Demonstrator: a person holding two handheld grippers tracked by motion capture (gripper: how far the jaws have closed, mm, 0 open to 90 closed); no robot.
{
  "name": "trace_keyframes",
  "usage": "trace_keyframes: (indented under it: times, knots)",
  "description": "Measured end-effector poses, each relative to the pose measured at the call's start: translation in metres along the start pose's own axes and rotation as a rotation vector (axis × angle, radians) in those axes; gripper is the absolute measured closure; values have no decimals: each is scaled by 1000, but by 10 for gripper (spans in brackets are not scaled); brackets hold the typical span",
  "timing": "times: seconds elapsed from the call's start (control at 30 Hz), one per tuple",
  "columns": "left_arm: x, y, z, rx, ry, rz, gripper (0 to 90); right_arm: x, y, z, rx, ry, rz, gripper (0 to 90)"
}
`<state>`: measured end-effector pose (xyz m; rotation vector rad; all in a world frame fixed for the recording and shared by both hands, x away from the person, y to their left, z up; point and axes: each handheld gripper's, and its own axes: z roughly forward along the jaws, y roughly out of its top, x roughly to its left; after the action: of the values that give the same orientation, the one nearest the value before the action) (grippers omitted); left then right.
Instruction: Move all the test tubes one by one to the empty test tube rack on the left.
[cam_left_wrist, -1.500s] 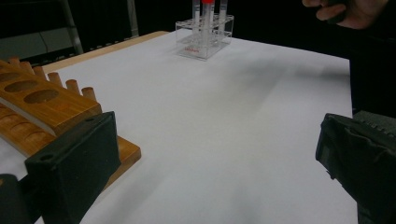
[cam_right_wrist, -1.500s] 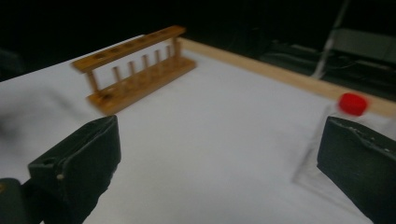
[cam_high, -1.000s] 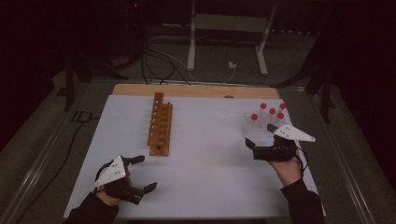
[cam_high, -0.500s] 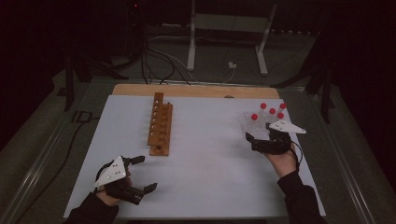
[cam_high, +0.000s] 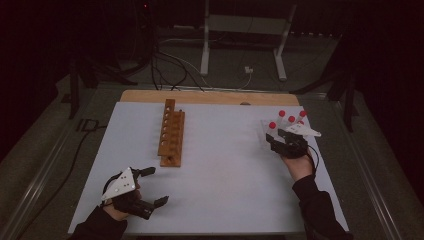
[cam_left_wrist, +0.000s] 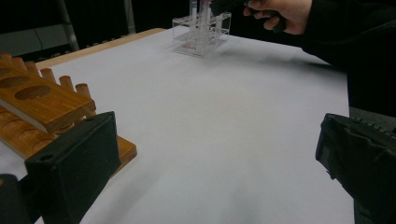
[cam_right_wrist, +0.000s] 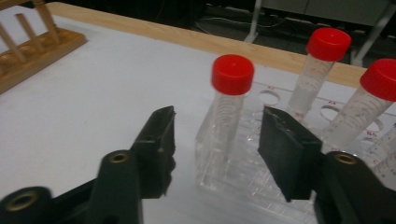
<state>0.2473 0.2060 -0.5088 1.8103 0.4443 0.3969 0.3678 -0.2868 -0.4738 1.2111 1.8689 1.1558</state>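
A clear plastic rack at the table's right holds several red-capped tubes. My right gripper reaches into its near-left corner. In the right gripper view the jaws of this gripper stand either side of the nearest tube. They have just been closing, and a gap still shows at each pad. The left gripper rests open near the table's front left with nothing between its jaws. An empty wooden tube rack lies at centre left.
The white tabletop stretches between the two racks. The left gripper view shows the wooden rack close at left, with the clear rack and the other hand far off. Cables and a metal stand lie on the floor behind the table.
The right gripper has moved forward and down to the clear rack, and its jaws have narrowed around the nearest tube. The left gripper has stayed in place.
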Motion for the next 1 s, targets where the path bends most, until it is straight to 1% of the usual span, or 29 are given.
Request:
trace_keyframes:
  times: [0.03,0.07,0.1,0.13,0.17,0.2,0.37,0.47,0.6,0.67,0.73,0.8,0.9,1.0]
  knots:
    - [0,0,0,1,1,1,6,-1,0,4,9,-12,-6,520]
    - [0,0,0,1,1,1,6,-1,1,6,11,-20,-7,536]
    - [0,0,0,-1,1,1,6,-2,1,8,13,-15,1,554]
    - [0,0,0,-1,1,0,6,-2,1,8,13,-15,1,554]
    - [0,0,0,-1,1,0,5,-3,1,12,18,-27,5,578]
    - [0,0,0,-1,1,0,6,-4,1,14,19,-22,15,592]
    - [0,0,0,0,3,0,6,-6,1,21,27,-38,22,638]
    - [0,0,0,-1,4,0,6,-6,1,23,27,-37,32,665]
    - [0,0,0,1,2,0,5,-5,0,25,27,-35,27,693]
    - [0,0,0,3,3,2,6,-4,0,28,31,-35,23,738]
    - [0,0,0,3,2,2,6,-3,0,28,33,-34,24,744]
    - [0,0,0,3,5,2,5,-2,2,28,35,-40,11,752]
    - [0,0,0,4,5,3,6,-1,4,26,33,-45,4,753]
    - [0,0,0,7,4,-1,6,-2,10,21,22,-39,3,754]
